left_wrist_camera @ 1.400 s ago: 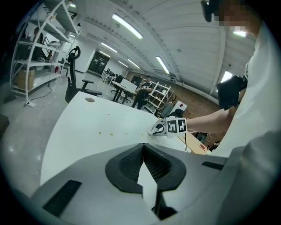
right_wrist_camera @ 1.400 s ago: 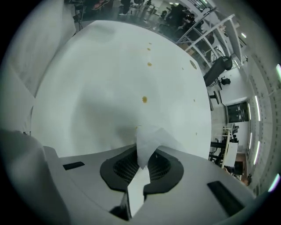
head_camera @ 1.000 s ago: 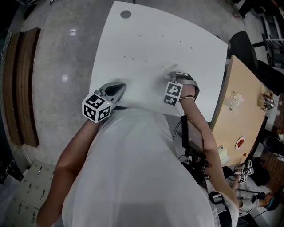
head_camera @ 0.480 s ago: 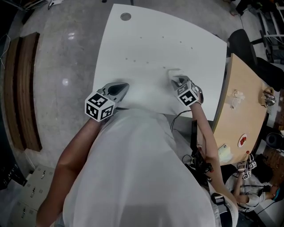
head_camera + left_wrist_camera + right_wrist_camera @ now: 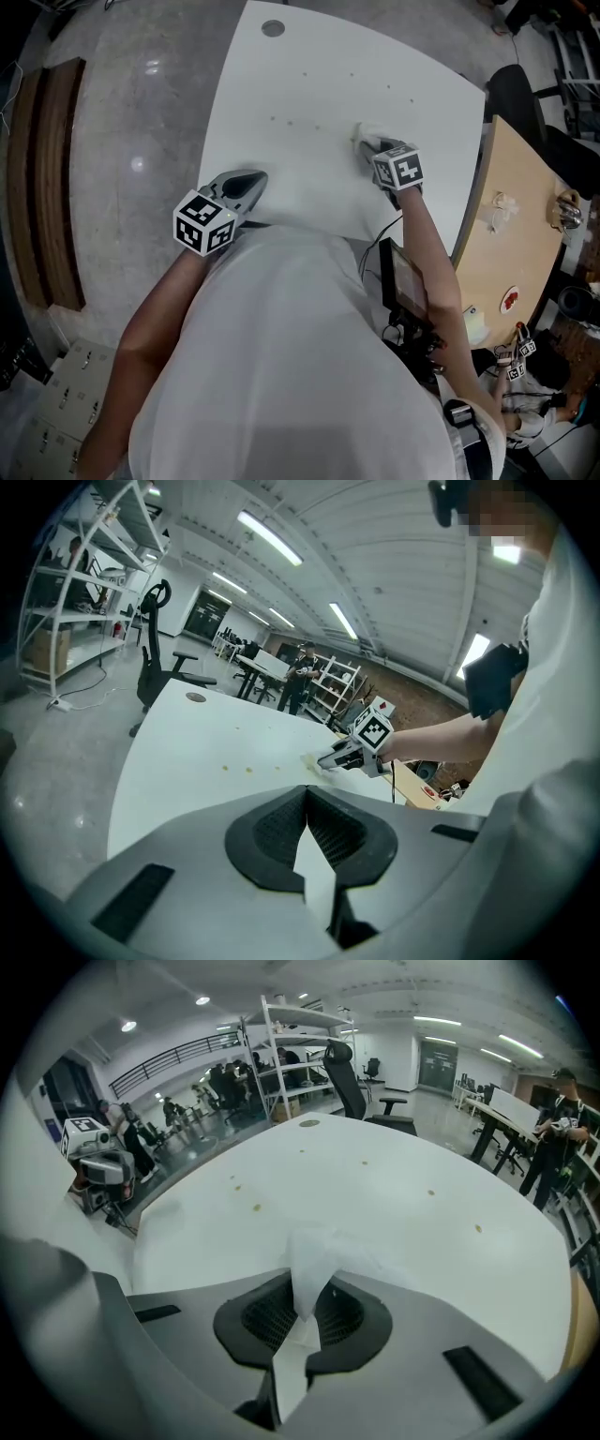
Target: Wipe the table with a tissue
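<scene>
The white table (image 5: 281, 75) carries several small yellowish spots (image 5: 290, 123), seen too in the right gripper view (image 5: 255, 1208). My right gripper (image 5: 371, 148) points steeply down at the table's right part, shut on a crumpled white tissue (image 5: 366, 137) that rests on the surface. The tissue (image 5: 323, 1251) bulges out between the closed jaws. From the left gripper view the right gripper (image 5: 323, 759) and the tissue (image 5: 309, 761) show beyond the spots. My left gripper (image 5: 255, 178) hovers at the near edge, jaws together, holding nothing.
A round cable hole (image 5: 273, 28) sits at the table's far corner. A wooden desk (image 5: 511, 234) with small items adjoins on the right, and a black office chair (image 5: 511, 94) stands behind it. A dark wooden bench (image 5: 47, 178) lies on the floor at left.
My right gripper has slid right and farther up the table with the tissue, and has rolled so its marker cube faces up. The left gripper has stayed put.
</scene>
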`<action>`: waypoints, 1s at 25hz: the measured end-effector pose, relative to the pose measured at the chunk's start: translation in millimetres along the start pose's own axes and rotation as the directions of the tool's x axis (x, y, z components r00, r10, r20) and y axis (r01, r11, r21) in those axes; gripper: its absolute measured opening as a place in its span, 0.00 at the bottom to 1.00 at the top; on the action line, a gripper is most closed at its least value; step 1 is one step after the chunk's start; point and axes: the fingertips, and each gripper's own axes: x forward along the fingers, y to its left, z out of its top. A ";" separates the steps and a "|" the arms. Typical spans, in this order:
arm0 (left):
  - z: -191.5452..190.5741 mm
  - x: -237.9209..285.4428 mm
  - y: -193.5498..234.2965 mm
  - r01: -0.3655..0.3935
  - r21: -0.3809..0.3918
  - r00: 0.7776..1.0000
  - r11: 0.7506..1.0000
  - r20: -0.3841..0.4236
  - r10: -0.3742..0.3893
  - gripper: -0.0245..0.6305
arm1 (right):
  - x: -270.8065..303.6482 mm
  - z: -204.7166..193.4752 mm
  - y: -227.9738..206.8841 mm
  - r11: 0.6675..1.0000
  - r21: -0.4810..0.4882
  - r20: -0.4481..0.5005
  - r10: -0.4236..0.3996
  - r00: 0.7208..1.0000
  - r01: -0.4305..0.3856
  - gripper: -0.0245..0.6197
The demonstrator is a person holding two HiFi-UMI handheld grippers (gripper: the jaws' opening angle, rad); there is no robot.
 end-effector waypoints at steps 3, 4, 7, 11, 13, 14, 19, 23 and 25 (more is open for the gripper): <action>-2.4 -4.5 3.0 -0.015 -0.015 1.000 1.000 0.007 0.015 0.05 | 10.7 -1.5 -1.2 1.000 0.018 -0.019 0.011 1.000 -0.011 0.09; -3.1 -5.8 4.2 -0.020 -0.020 1.000 1.000 0.010 0.020 0.05 | 12.2 -2.1 -1.9 0.999 0.029 -0.020 0.015 1.000 -0.015 0.09; -5.8 -8.9 7.9 -0.032 -0.031 0.999 0.999 0.014 0.033 0.05 | 14.6 0.2 -1.3 1.000 0.012 -0.012 0.007 1.000 -0.007 0.09; -8.9 -8.9 7.9 -0.034 -0.036 0.999 0.999 0.015 0.035 0.05 | 23.8 7.4 13.8 0.997 -0.078 -0.015 0.025 1.000 -0.026 0.09; -8.1 -8.7 6.7 -0.031 -0.034 0.999 0.999 0.016 0.031 0.05 | 27.5 8.9 24.0 0.993 -0.099 -0.036 0.060 0.998 -0.063 0.09; -7.8 -9.2 6.8 -0.030 -0.033 0.999 0.999 0.016 0.031 0.05 | 28.4 8.9 30.7 0.990 -0.104 -0.050 0.088 0.995 -0.093 0.09; -6.1 -10.2 9.6 -0.031 -0.031 0.999 0.999 0.020 0.031 0.05 | 26.9 -5.5 65.3 0.962 -0.096 -0.127 0.242 0.962 -0.255 0.09; -3.6 -9.5 10.6 -0.019 -0.026 1.000 0.999 0.017 0.020 0.05 | 21.0 -21.0 85.0 0.943 -0.084 -0.175 0.304 0.936 -0.322 0.09; -1.7 -8.2 10.2 -0.012 -0.021 1.000 1.000 0.019 0.013 0.05 | 16.6 -22.4 81.9 0.951 -0.105 -0.145 0.273 0.951 -0.289 0.09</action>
